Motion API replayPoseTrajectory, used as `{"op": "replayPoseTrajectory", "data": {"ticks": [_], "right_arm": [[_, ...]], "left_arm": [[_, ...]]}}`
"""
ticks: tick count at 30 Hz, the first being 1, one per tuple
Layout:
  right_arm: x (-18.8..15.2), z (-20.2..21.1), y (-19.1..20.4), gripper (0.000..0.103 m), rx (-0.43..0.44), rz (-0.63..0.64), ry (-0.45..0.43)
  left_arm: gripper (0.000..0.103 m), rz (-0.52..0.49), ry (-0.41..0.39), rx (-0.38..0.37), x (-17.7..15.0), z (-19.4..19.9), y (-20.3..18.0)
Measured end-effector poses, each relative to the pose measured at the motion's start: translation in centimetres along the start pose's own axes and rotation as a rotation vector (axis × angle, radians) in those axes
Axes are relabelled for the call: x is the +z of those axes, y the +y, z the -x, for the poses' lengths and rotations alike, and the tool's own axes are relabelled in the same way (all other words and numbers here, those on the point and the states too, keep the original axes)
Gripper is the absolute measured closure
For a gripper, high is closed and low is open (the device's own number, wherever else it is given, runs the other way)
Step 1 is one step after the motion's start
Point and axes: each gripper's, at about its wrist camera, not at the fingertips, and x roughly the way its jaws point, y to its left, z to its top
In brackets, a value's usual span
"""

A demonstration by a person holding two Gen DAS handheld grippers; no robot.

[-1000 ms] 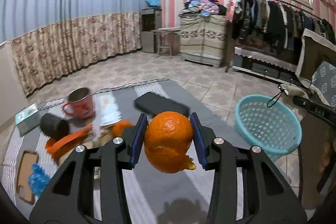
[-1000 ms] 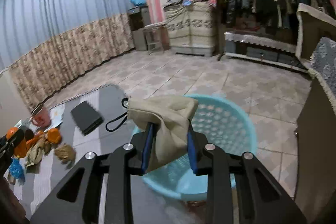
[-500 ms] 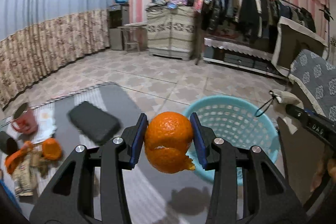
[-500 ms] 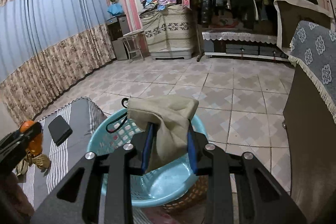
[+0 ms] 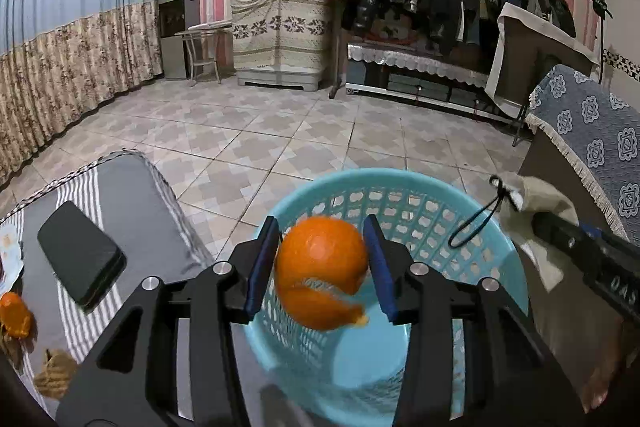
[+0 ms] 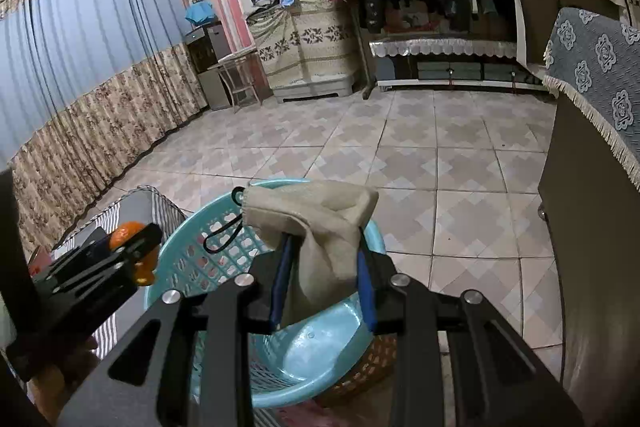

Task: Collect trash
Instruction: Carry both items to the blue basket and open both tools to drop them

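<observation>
A peeled orange (image 5: 322, 273) hangs blurred between the blue pads of my left gripper (image 5: 321, 239), directly over the light blue basket (image 5: 400, 177). The jaws are opening, with a gap on each side of the fruit, so the pads no longer press it. My right gripper (image 6: 323, 247) is shut on a beige drawstring pouch (image 6: 320, 223), held above the basket's (image 6: 224, 215) rim. From the left wrist view the pouch (image 5: 536, 199) and right gripper (image 5: 560, 231) sit at the basket's right edge. In the right wrist view, the left gripper (image 6: 136, 239) and orange (image 6: 126, 231) are at the basket's left.
A black phone-like slab (image 5: 80, 255) lies on the grey striped table cover (image 5: 132, 195) to the left. Orange peel (image 5: 14, 313) and a brown scrap (image 5: 56, 371) lie near it. A dark cabinet with a blue patterned cloth (image 5: 592, 131) stands right of the basket.
The left gripper swung right from over the table to over the basket, and its jaws widened off the orange. The right gripper carried the pouch forward over the basket.
</observation>
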Motion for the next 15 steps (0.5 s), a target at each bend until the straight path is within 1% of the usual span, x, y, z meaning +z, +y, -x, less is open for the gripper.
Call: {"op": "replayPoseTrajectory", "data": {"ticks": [2,3,5,6,8,10,12,15], "right_arm": [[0.1,-0.6,0.3,0.073,0.0,0.012,0.01],[0.1,-0.9,0.5,0.073,0.0,0.017,0.016],[0.0,-1.4,1.0,0.073,0.0,0.027,0.027],[0.1,-1.6,1.0,0.073,0.001,0.033,0.03],[-0.1,-1.9,1.7,0.073,0.001,0.05,0.037],[-0.2,-1.9,2.2,0.073,0.001,0.063,0.039],[-0.3,-2.2,2.9,0.073,0.002,0.077,0.041],[-0.4,-2.8,3.9,0.071,0.008,0.095,0.055]], "left_arm": [[0.038,0.009,-0.009,0.007,0.4,-0.3,0.1],[0.033,0.013,-0.014,0.011,0.5,-0.3,0.1],[0.029,0.021,-0.027,0.015,0.9,0.1,0.4],[0.025,0.025,-0.034,0.023,1.0,0.4,0.6],[0.018,0.037,-0.055,0.059,1.1,1.4,1.3],[0.017,0.039,-0.073,0.09,1.1,2.4,2.0],[0.013,0.046,-0.082,0.12,0.9,3.3,2.7],[0.011,0.053,-0.081,0.164,0.3,4.7,4.1]]}}
